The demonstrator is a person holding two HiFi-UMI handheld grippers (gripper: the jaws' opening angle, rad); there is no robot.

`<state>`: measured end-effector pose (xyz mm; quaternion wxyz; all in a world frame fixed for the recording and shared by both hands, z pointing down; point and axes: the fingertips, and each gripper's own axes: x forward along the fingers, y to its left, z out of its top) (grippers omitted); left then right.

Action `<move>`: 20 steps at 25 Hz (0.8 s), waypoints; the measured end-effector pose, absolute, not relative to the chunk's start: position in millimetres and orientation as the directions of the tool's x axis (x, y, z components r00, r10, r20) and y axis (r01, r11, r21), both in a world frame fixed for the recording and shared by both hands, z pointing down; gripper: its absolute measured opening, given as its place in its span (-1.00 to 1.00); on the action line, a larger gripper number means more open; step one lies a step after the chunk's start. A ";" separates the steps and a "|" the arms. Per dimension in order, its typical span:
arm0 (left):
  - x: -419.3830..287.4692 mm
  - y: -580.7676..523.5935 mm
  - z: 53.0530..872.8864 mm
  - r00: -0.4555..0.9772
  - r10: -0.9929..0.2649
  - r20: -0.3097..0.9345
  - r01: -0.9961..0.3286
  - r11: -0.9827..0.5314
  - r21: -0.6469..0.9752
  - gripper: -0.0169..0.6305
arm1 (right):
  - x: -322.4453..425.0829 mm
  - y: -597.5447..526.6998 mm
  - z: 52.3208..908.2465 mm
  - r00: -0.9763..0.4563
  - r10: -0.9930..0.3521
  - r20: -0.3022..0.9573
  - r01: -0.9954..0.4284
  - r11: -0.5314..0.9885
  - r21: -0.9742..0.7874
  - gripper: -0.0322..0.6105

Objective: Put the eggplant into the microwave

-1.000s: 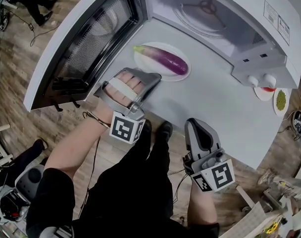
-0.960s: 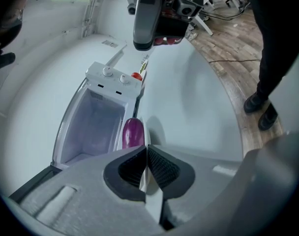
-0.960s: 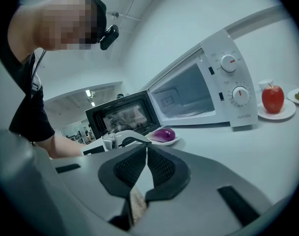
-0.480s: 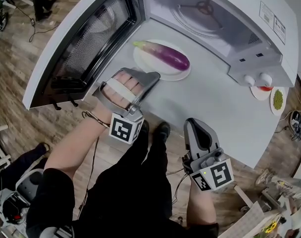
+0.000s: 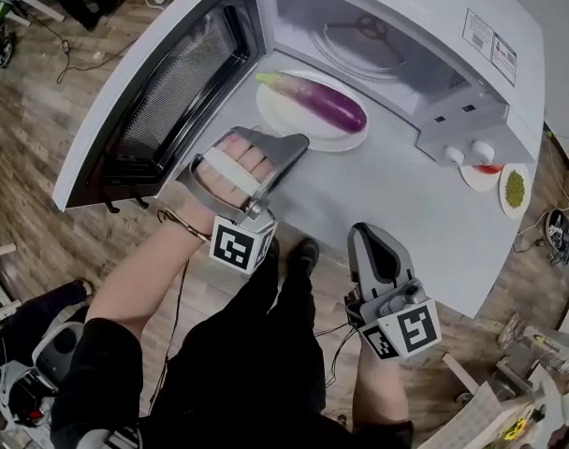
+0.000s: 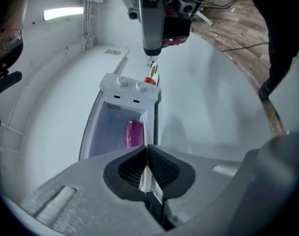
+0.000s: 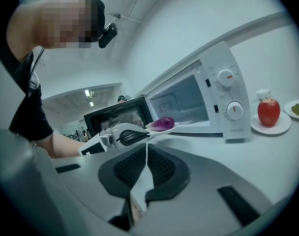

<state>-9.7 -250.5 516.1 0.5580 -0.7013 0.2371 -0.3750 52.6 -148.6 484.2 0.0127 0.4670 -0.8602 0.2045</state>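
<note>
A purple eggplant (image 5: 322, 103) lies on a white plate (image 5: 283, 120) in front of the open microwave (image 5: 434, 26), whose door (image 5: 163, 82) swings out to the left. My left gripper (image 5: 301, 143) is shut on the plate's near rim. In the left gripper view the rim (image 6: 145, 175) shows as a thin white strip between the pads, with the eggplant (image 6: 134, 132) beyond it. The right gripper view shows the plate (image 7: 171, 127) held just above the table by the left gripper (image 7: 148, 133). My right gripper (image 5: 364, 232) hangs shut and empty at the table's near edge.
A red apple (image 7: 268, 111) on a small plate and a dish of green food (image 5: 515, 187) stand to the right of the microwave. The grey table (image 5: 387, 185) ends close behind my grippers, above a wooden floor. The microwave's glass turntable (image 5: 369, 36) is bare.
The left gripper has lifted the plate with the eggplant a little and brought it closer to the microwave opening. The right gripper has stayed where it was.
</note>
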 end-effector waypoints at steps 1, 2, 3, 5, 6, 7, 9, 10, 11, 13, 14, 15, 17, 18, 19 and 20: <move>-6.6 -253.2 512.7 0.608 -0.752 0.254 0.083 -0.258 -0.962 -0.90 | 53.9 -149.9 482.8 -0.562 -0.800 0.210 -0.809 0.480 -0.339 -0.84; -3.7 -255.6 509.4 0.610 -0.753 0.248 0.081 -0.252 -0.964 -0.90 | 55.0 -150.8 481.7 -0.562 -0.801 0.208 -0.809 0.479 -0.340 -0.84; -0.7 -258.1 506.4 0.612 -0.754 0.241 0.079 -0.246 -0.966 -0.90 | 56.0 -151.5 481.0 -0.561 -0.801 0.207 -0.809 0.479 -0.340 -0.84; 5.6 -264.0 501.1 0.615 -0.755 0.227 0.075 -0.230 -0.970 -0.90 | 58.9 -154.2 479.5 -0.560 -0.802 0.206 -0.811 0.479 -0.336 -0.84; 8.9 -267.5 498.8 0.617 -0.756 0.220 0.074 -0.222 -0.972 -0.90 | 60.8 -156.1 478.2 -0.559 -0.804 0.205 -0.812 0.481 -0.330 -0.84; 12.2 -270.8 497.0 0.620 -0.756 0.213 0.074 -0.213 -0.974 -0.90 | 62.8 -158.0 476.4 -0.557 -0.805 0.203 -0.815 0.482 -0.322 -0.84; 17.9 -275.6 495.6 0.624 -0.754 0.204 0.078 -0.199 -0.977 -0.90 | 66.8 -160.5 472.0 -0.552 -0.811 0.196 -0.820 0.485 -0.305 -0.84; 20.4 -278.0 495.8 0.626 -0.754 0.200 0.081 -0.193 -0.978 -0.90 | 69.4 -161.6 470.1 -0.548 -0.814 0.192 -0.823 0.484 -0.297 -0.84; 22.9 -280.9 496.3 0.626 -0.754 0.198 0.083 -0.187 -0.979 -0.90 | 72.3 -162.8 468.6 -0.544 -0.818 0.187 -0.826 0.483 -0.290 -0.84; 28.3 -287.3 498.3 0.627 -0.754 0.196 0.086 -0.183 -0.979 -0.90 | 78.9 -165.2 467.2 -0.534 -0.827 0.179 -0.833 0.478 -0.279 -0.84; 31.3 -290.8 499.8 0.628 -0.753 0.197 0.088 -0.183 -0.979 -0.90 | 82.4 -166.2 467.3 -0.528 -0.831 0.176 -0.837 0.473 -0.276 -0.84; 34.5 -294.5 501.9 0.628 -0.752 0.200 0.091 -0.184 -0.979 -0.90 | 85.8 -167.1 468.0 -0.522 -0.835 0.175 -0.840 0.467 -0.276 -0.84; 40.8 -302.7 507.5 0.624 -0.752 0.211 0.102 -0.189 -0.977 -0.90 | 91.2 -168.7 470.0 -0.512 -0.841 0.176 -0.845 0.456 -0.278 -0.84; 44.0 -307.4 510.1 0.622 -0.753 0.216 0.108 -0.191 -0.976 -0.90 | 93.2 -169.7 471.1 -0.509 -0.843 0.177 -0.847 0.452 -0.280 -0.84; 47.1 -312.3 512.3 0.620 -0.753 0.219 0.112 -0.192 -0.975 -0.90 | 94.9 -171.0 472.2 -0.506 -0.844 0.178 -0.848 0.449 -0.282 -0.84; 50.4 -316.9 514.3 0.619 -0.753 0.223 0.115 -0.194 -0.974 -0.90 | 96.8 -172.7 473.3 -0.504 -0.845 0.179 -0.849 0.446 -0.284 -0.84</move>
